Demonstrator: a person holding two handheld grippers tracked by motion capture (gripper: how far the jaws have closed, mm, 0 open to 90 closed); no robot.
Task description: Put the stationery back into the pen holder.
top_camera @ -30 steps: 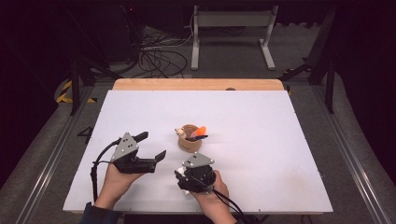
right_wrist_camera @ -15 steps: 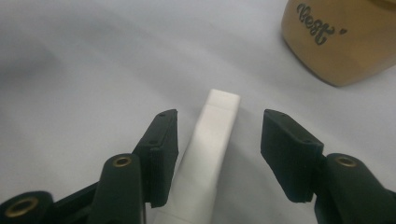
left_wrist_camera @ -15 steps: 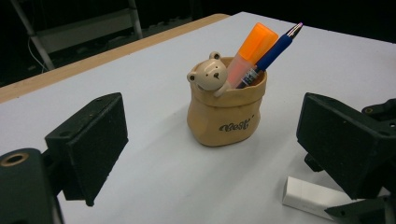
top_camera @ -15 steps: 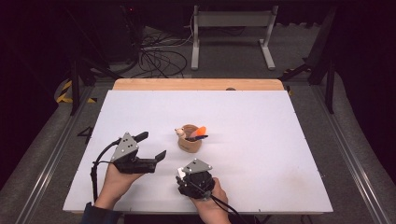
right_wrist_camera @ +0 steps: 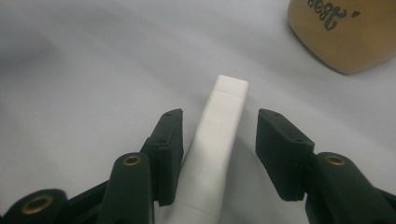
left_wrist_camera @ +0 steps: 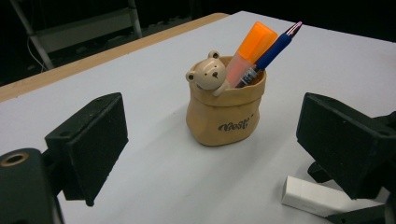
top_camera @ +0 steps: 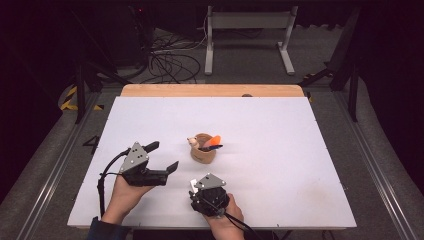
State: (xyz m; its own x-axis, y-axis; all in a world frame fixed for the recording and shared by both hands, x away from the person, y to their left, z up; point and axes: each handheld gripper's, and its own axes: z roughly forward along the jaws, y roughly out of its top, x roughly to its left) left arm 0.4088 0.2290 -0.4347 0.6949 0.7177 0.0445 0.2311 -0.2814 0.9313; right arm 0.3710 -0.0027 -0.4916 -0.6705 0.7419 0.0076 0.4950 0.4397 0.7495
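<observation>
The right gripper point(right_wrist_camera: 219, 154) is low over the table, and a white eraser point(right_wrist_camera: 217, 149) lies flat between its 2 jaws. The jaws have just been closing, but there is a small gap on each side, so they are not pinching it yet. This looks like the grab step. Next the jaws likely need to close until both pads press the eraser's long sides, and then lift it. The far end of the eraser points toward the tan bear cup point(right_wrist_camera: 343, 32), which sits just ahead and a bit to the right of this gripper.

The left gripper point(left_wrist_camera: 210, 154) has its jaws wide apart with nothing in them. It points at the cup.

The left gripper view shows what is in the cup: an orange marker point(left_wrist_camera: 247, 53) and a blue pen point(left_wrist_camera: 273, 51), next to a little bear head. The right gripper view shows the gaps beside the eraser. In the high view, the eraser point(top_camera: 192, 186) is a tiny white spot by the right gripper point(top_camera: 196, 187).
</observation>
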